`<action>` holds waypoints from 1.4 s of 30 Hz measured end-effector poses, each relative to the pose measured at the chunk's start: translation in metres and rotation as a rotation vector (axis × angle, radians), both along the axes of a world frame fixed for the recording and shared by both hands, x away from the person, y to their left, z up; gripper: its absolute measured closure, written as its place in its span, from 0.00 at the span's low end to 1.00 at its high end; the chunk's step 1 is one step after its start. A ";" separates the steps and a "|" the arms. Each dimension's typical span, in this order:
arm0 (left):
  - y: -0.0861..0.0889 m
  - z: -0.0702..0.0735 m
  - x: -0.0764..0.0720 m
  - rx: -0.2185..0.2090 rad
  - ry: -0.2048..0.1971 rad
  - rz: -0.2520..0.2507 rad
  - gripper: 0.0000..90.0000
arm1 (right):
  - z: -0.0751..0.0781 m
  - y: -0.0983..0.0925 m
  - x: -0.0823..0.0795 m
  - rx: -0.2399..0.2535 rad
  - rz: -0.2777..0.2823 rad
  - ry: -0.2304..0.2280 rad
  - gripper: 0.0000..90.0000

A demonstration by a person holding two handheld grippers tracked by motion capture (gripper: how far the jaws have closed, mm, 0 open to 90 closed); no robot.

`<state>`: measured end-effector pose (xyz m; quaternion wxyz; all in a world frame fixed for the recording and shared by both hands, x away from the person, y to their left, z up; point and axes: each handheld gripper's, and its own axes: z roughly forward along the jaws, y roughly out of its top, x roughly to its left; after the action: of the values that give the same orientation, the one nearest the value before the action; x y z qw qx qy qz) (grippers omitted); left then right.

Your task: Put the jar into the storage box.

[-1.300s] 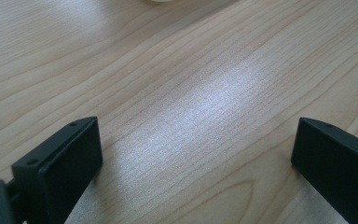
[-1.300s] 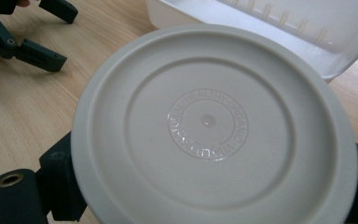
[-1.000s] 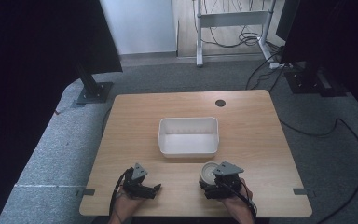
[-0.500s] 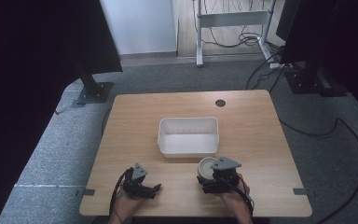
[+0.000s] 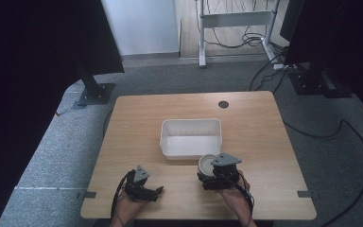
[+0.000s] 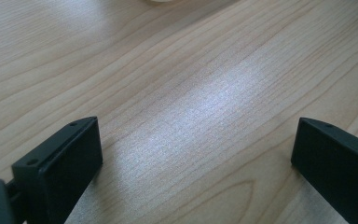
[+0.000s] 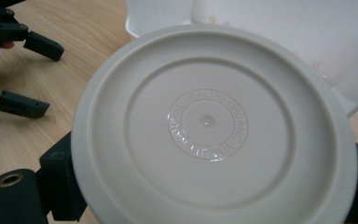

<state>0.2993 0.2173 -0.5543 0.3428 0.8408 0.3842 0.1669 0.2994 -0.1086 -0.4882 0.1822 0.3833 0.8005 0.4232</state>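
My right gripper (image 5: pixel 216 174) is shut on a round white lidded container (image 5: pixel 206 164) near the table's front edge, just in front of the white rectangular tub (image 5: pixel 190 137). In the right gripper view the container's embossed lid (image 7: pixel 209 121) faces the camera, with a black jaw pressed against each side and the tub (image 7: pixel 270 28) right behind it. My left gripper (image 5: pixel 152 191) rests at the front left, open. In its own view the left gripper (image 6: pixel 196 158) has its jaws spread wide over bare wood with nothing between them.
The wooden table (image 5: pixel 137 123) has a dark cable hole (image 5: pixel 223 104) at the back. The left gripper (image 7: pixel 23 70) shows off to the left in the right gripper view. Black stands, a metal frame and cables sit on the grey floor around the table.
My right gripper has carried the round container slightly forward and left, closer to the tub's near wall. The left gripper has stayed put.
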 end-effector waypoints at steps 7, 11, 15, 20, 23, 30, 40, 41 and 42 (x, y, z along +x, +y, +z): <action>0.000 0.000 0.000 0.000 0.000 0.000 0.02 | 0.003 0.005 0.007 0.019 0.007 -0.007 0.11; 0.000 0.000 0.000 -0.001 0.001 0.001 0.02 | 0.004 0.008 0.012 0.017 0.005 -0.013 0.11; 0.000 0.000 0.000 -0.001 0.000 0.001 0.02 | 0.005 0.011 0.017 0.010 -0.005 -0.012 0.11; 0.000 0.000 0.000 -0.001 0.000 0.001 0.02 | 0.006 0.015 0.026 0.003 -0.009 -0.014 0.11; 0.000 0.000 0.000 -0.001 0.001 0.001 0.02 | 0.005 0.018 0.029 0.000 -0.011 -0.012 0.11; 0.000 0.000 0.000 -0.001 0.001 0.001 0.02 | 0.004 0.023 0.038 -0.003 -0.025 -0.012 0.11; 0.000 0.000 0.000 -0.001 0.001 0.000 0.02 | 0.010 0.034 0.048 -0.020 -0.026 -0.032 0.11; 0.000 0.000 0.000 -0.001 0.001 0.000 0.02 | 0.010 0.034 0.049 -0.018 -0.025 -0.033 0.11; 0.000 0.000 0.000 -0.001 0.001 0.000 0.02 | 0.011 0.035 0.049 -0.017 -0.026 -0.032 0.11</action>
<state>0.2992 0.2172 -0.5543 0.3430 0.8407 0.3844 0.1666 0.3488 -0.0735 -0.4775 0.2036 0.3853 0.7961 0.4198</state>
